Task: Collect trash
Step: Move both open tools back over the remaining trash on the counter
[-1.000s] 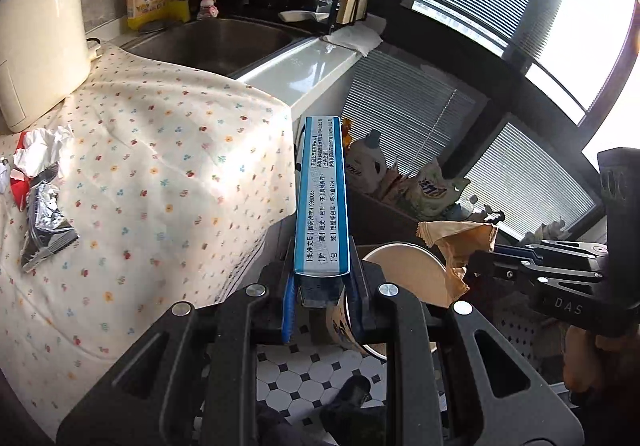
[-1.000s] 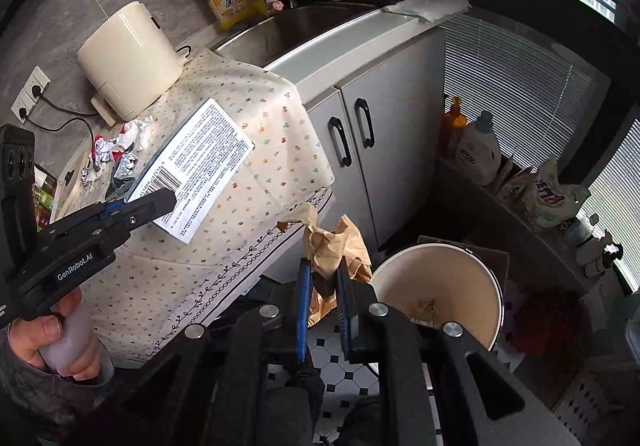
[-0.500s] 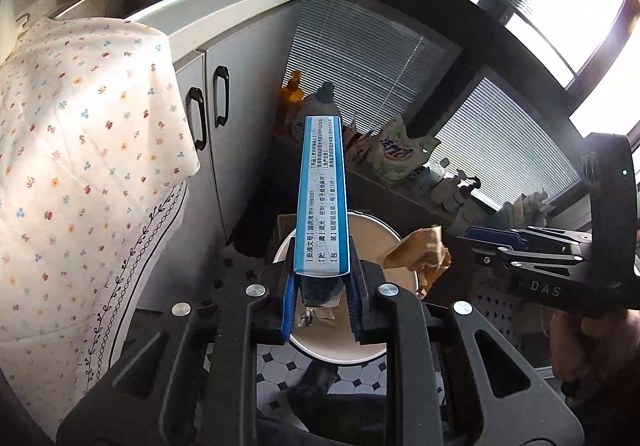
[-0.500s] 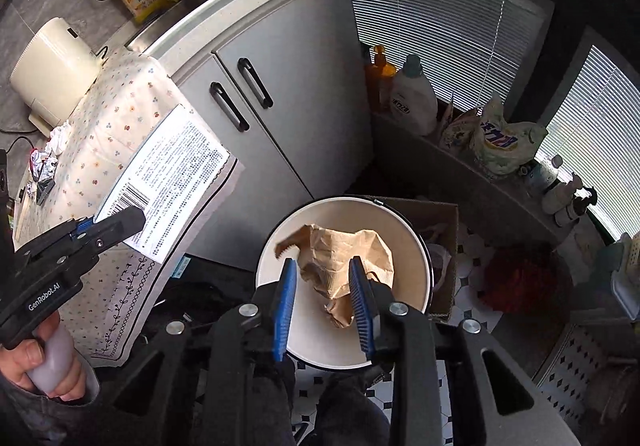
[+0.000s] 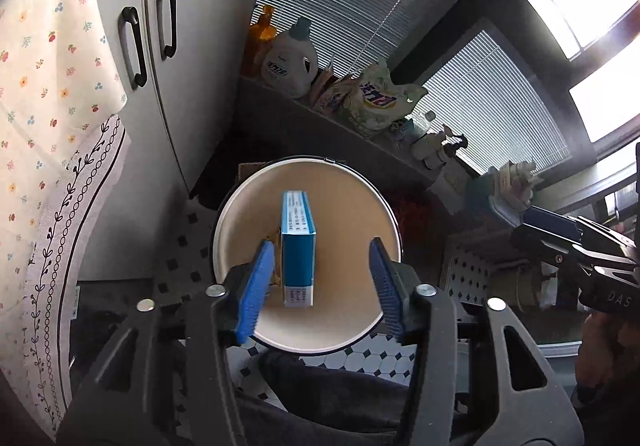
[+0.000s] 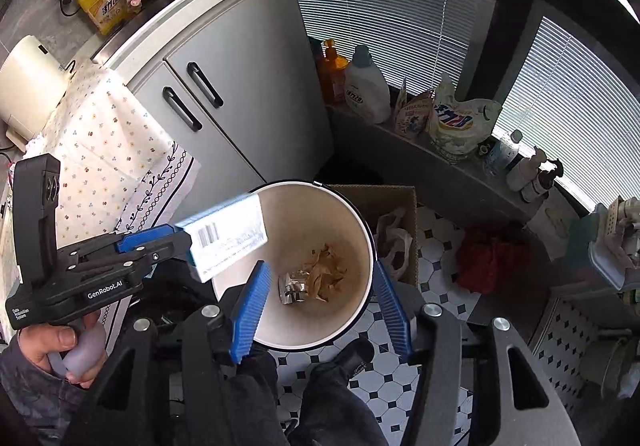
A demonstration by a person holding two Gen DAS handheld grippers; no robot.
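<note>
Your left hand-held gripper gapes wide above the bin, blue box loose between its fingers; your right hand-held gripper is spread open too.

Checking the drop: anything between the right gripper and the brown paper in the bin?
Nothing. In the right wrist view the open right gripper looks straight onto the brown paper in the bin; foil lies beside it.

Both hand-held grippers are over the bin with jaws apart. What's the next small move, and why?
Probably lift the left hand-held gripper back toward the counter. Its jaws are wide apart, the blue box sits loose between them above the bin, and the right hand-held gripper holds nothing.
</note>
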